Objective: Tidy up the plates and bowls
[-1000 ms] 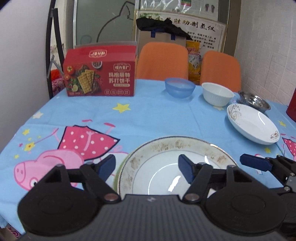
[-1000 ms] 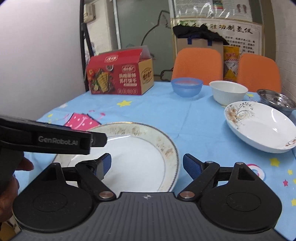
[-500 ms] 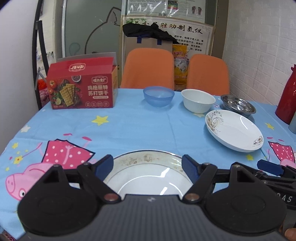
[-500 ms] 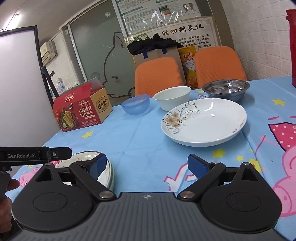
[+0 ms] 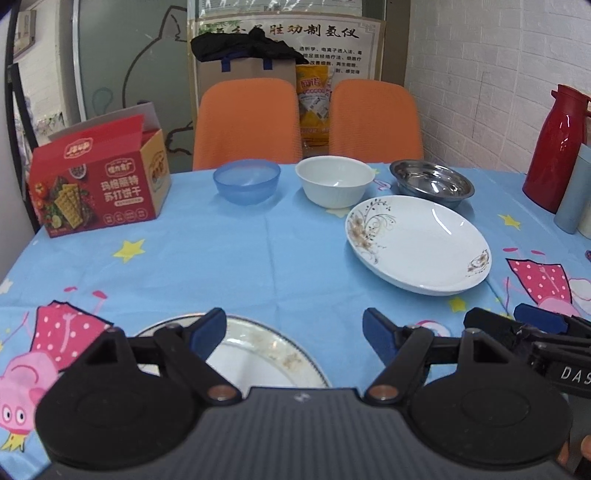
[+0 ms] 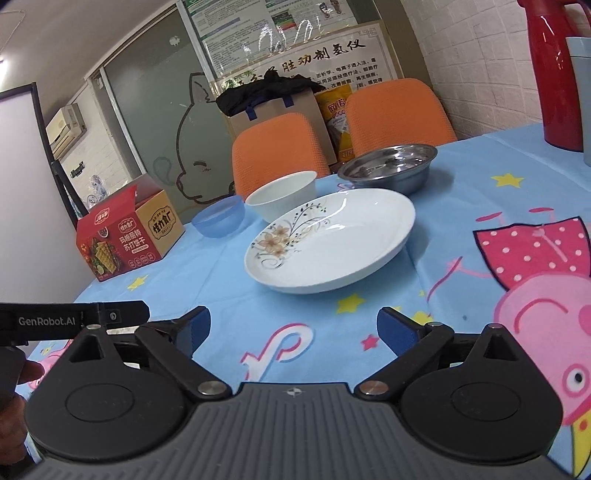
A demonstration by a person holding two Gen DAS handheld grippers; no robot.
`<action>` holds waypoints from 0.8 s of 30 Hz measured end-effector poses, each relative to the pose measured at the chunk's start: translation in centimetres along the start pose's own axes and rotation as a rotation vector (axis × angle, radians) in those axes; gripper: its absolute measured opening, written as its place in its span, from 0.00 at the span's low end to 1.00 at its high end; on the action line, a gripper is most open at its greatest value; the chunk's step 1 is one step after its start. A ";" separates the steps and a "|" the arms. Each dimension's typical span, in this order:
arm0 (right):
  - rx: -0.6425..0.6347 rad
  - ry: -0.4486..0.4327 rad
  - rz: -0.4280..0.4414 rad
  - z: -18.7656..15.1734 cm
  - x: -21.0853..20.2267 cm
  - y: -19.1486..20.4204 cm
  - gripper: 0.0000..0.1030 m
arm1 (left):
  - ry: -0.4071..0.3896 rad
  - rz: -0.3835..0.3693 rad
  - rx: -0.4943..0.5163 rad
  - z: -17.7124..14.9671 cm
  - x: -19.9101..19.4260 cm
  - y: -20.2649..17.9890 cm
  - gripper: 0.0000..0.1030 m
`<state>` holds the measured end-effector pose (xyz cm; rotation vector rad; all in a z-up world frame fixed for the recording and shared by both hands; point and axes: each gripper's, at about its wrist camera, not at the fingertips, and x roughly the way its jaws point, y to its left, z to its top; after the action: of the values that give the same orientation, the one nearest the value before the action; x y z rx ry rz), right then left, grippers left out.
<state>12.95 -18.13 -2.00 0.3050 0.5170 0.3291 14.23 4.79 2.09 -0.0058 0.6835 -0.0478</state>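
Both wrist views low over table, sharing floral plate

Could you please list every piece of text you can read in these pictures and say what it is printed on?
"GenRobot.AI": side of the left gripper.
"DAS", cut off by the frame: side of the right gripper.
"玛格丽特 苏打饼干": front of the red box.
"怪力食厂": its end panel, right wrist view.
Large brush heading on the wall poster: only partly legible, not quoted.
Poster small print, yellow bag: too blurred.
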 end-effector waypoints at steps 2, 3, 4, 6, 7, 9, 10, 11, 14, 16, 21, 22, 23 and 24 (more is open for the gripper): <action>-0.017 -0.021 -0.025 1.8 0.5 -1.0 1.00 | 0.021 -0.057 -0.019 1.7 1.5 -0.3 0.73; -0.029 -0.024 -0.041 2.7 0.9 -1.4 1.00 | 0.039 -0.083 -0.034 2.7 2.5 -0.3 0.73; -0.044 -0.023 -0.062 3.6 1.5 -1.9 1.00 | 0.056 -0.104 -0.047 3.5 3.3 -0.4 0.73; -0.059 0.004 -0.102 5.3 3.4 -2.9 1.00 | 0.090 -0.147 -0.077 5.1 5.5 -0.7 0.73; -0.062 0.021 -0.109 5.9 4.4 -3.5 1.00 | 0.104 -0.159 -0.088 5.8 6.5 -0.9 0.73; -0.063 0.057 -0.112 6.7 6.4 -4.4 1.00 | 0.127 -0.177 -0.100 6.8 8.6 -1.4 0.73; -0.064 0.077 -0.118 6.8 7.5 -4.7 1.00 | 0.140 -0.179 -0.106 7.2 9.6 -1.6 0.73; -0.067 0.094 -0.123 6.8 8.3 -5.0 1.00 | 0.153 -0.182 -0.113 7.4 10.6 -1.9 0.73; -0.089 0.134 -0.130 6.7 10.5 -5.1 1.00 | 0.192 -0.182 -0.133 7.8 13.3 -2.3 0.73; -0.113 0.160 -0.136 6.4 11.5 -4.8 1.00 | 0.203 -0.177 -0.140 8.0 14.6 -2.5 0.73; -0.191 0.190 -0.120 5.3 12.2 -4.0 1.00 | 0.242 -0.140 -0.121 7.7 16.7 -2.8 0.73; -0.209 0.191 -0.123 5.3 12.4 -3.9 1.00 | 0.229 -0.134 -0.113 7.7 16.7 -2.9 0.72; -0.229 0.190 -0.127 5.1 12.4 -3.7 1.00 | 0.227 -0.132 -0.105 7.6 16.7 -3.0 0.72; -0.252 0.195 -0.133 4.9 12.4 -3.6 1.00 | 0.221 -0.127 -0.095 7.5 16.8 -3.1 0.72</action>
<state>26.48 -17.63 -4.54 -0.0063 0.6764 0.2925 31.83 0.84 -2.57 -0.1368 0.9055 -0.1391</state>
